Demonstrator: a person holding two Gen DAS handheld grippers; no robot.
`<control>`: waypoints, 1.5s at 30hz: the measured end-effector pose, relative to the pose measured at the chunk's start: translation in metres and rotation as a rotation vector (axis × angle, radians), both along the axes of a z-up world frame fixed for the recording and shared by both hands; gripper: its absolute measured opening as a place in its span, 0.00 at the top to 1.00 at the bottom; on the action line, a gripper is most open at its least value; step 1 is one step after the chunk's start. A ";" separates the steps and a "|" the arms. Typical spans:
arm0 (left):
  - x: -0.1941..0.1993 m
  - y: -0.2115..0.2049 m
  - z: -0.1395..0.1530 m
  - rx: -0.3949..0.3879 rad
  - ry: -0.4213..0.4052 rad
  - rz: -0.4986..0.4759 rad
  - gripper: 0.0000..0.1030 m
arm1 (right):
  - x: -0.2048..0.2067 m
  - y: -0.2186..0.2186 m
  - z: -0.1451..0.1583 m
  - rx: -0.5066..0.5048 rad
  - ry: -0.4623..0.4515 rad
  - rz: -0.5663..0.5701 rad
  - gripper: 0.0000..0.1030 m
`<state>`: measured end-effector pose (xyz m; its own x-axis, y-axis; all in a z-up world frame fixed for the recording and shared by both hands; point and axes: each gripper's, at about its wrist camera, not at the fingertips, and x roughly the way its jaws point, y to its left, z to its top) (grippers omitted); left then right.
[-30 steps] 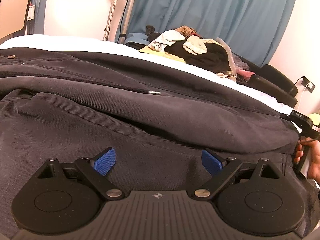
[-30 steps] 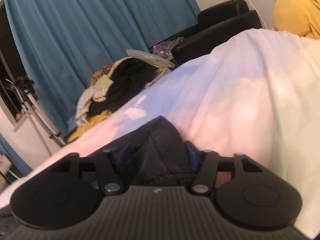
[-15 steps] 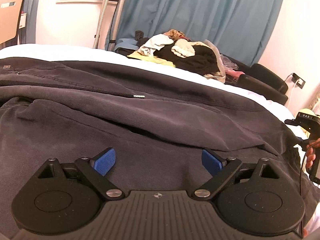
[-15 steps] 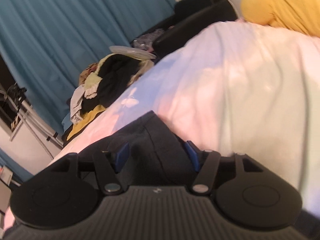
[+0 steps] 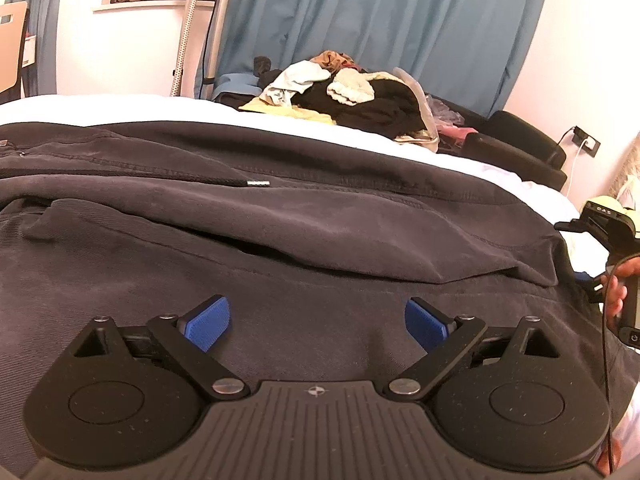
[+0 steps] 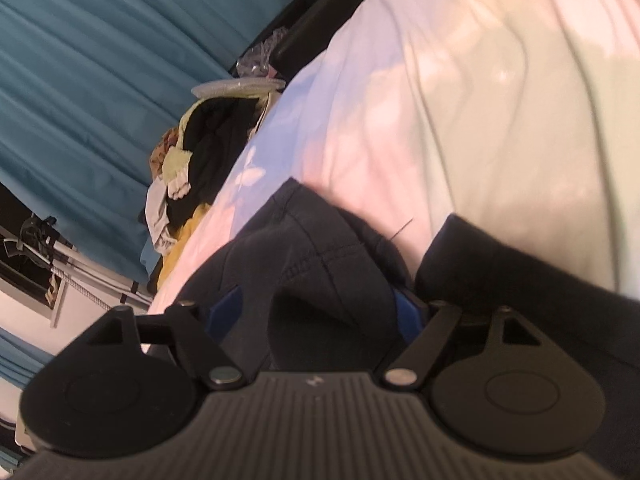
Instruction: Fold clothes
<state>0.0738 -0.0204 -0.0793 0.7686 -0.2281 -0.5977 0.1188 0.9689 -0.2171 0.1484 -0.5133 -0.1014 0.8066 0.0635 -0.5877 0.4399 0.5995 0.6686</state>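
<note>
**Q:** What does your left wrist view show?

**A:** My left gripper [image 5: 318, 322] sits low in the frame, jaws wide, with nothing between the blue pads [image 5: 208, 322]. Under and ahead of it a dark garment [image 5: 320, 232] lies spread across a bed [image 5: 100, 106] with a white sheet. One layer is laid over another, so a long fold edge runs across the middle. A cord with a metal tip [image 5: 258, 183] lies on top. At the far right edge a hand [image 5: 618, 296] grips the handle of my other tool. Beyond the bed are a pile of clothes [image 5: 360, 96] and a blue curtain [image 5: 380, 20].

**Q:** And the right wrist view?

**A:** This view is tilted. My right gripper [image 6: 320, 312] has its jaws opening, and a bunched corner of the garment [image 6: 312, 264] stands between them. The left pad looks clear of the cloth. The right pad is half hidden, so I cannot tell whether it touches. The corner rests at the garment's end, with white sheet [image 6: 480, 120] beyond it. The pile [image 6: 200, 152] and curtain [image 6: 100, 60] appear at the left.

**Q:** How far along is the folding?

**A:** I judge it early. This garment seems to have one lengthwise fold, and I appear to be letting go of the corner. It is not yet a compact bundle, so cross folds remain. The pile behind looks unfolded, so most of the work is left.
</note>
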 end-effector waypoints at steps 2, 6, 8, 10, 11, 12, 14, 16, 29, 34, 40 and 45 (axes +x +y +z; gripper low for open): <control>0.001 -0.002 -0.001 0.002 0.005 -0.003 0.07 | 0.006 -0.001 -0.005 -0.001 -0.006 0.016 0.21; 0.002 -0.003 -0.002 0.007 0.008 -0.009 0.07 | 0.015 -0.005 -0.013 -0.015 -0.012 0.025 0.36; 0.002 -0.003 -0.002 0.011 0.011 -0.007 0.06 | 0.017 -0.007 -0.015 -0.032 -0.007 0.026 0.73; 0.002 -0.002 -0.003 0.011 0.013 -0.003 0.06 | 0.018 -0.008 -0.016 -0.015 -0.019 0.029 0.80; 0.001 -0.002 -0.002 0.010 0.012 -0.001 0.06 | 0.018 -0.007 -0.014 -0.019 -0.025 0.025 0.85; 0.001 -0.002 -0.002 0.010 0.012 0.001 0.06 | 0.018 -0.004 -0.009 -0.037 -0.037 0.022 0.86; 0.000 -0.002 -0.002 0.009 0.011 0.005 0.06 | 0.015 0.003 0.010 -0.097 -0.092 0.005 0.88; 0.000 -0.001 -0.002 0.010 0.012 0.007 0.06 | 0.013 0.008 0.024 -0.162 -0.134 -0.002 0.88; -0.001 0.000 -0.004 0.017 0.004 0.018 0.06 | 0.020 0.019 0.014 -0.443 -0.002 0.127 0.41; -0.003 -0.001 -0.003 0.028 -0.009 0.020 0.06 | -0.004 0.018 0.033 -0.480 -0.058 0.137 0.40; -0.011 -0.006 0.006 0.074 -0.064 0.009 0.06 | -0.040 0.045 0.058 -0.474 -0.136 0.239 0.39; -0.024 -0.010 0.012 0.088 -0.078 -0.015 0.06 | -0.074 0.071 0.080 -0.454 -0.211 0.364 0.35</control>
<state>0.0500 -0.0305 -0.0678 0.8104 -0.1893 -0.5544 0.1463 0.9818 -0.1213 0.0748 -0.4420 -0.0216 0.8818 0.1375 -0.4512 0.0396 0.9316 0.3613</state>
